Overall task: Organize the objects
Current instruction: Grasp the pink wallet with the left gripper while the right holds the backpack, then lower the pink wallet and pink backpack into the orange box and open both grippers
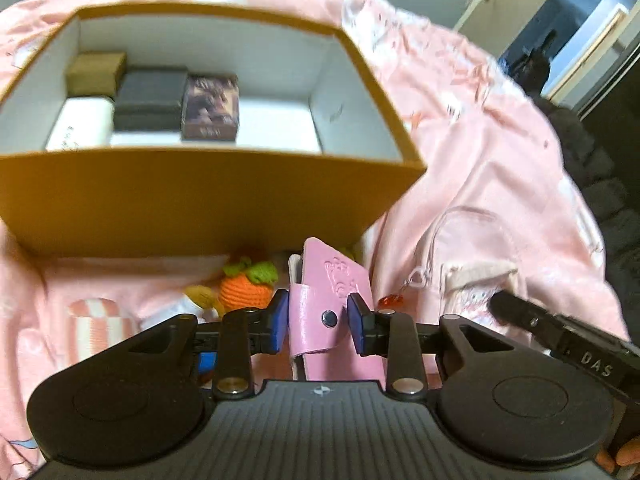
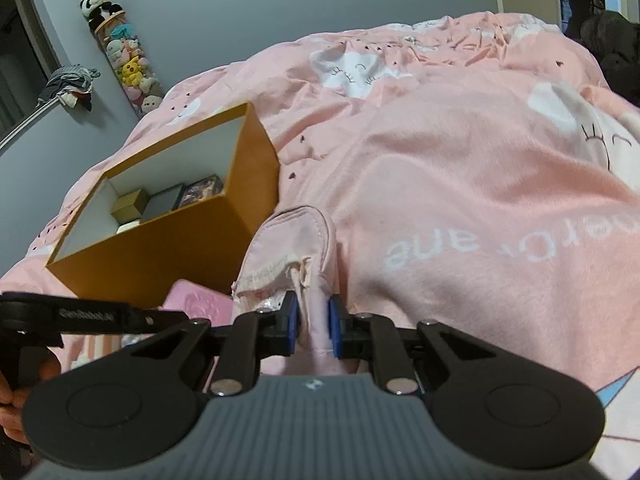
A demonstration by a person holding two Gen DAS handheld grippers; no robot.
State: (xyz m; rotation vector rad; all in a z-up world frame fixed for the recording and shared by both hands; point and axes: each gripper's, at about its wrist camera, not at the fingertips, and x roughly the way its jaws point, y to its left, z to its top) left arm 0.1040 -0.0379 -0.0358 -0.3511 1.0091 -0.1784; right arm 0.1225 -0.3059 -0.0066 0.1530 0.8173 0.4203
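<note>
Pink wallet, long axis upright, gripped in left gripper fingers, below-right of probably destined orange box; right gripper fingers clamp pink pouch.

Pink wallet, mustard box w/ white inside, orange crochet carrot.

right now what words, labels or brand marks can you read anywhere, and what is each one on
"DAS": white letters on the black arm of the right tongs.
"GenRobot.AI", blurred, so a likely reading: on the black arm of the left tongs.
"erCrane", seen upside down, start cut off: white print on the pink bedspread.
Embossed mark on the pink wallet: a figure, no readable letters.
Print on the white box and the dark card box in the orange box: too blurred.
</note>
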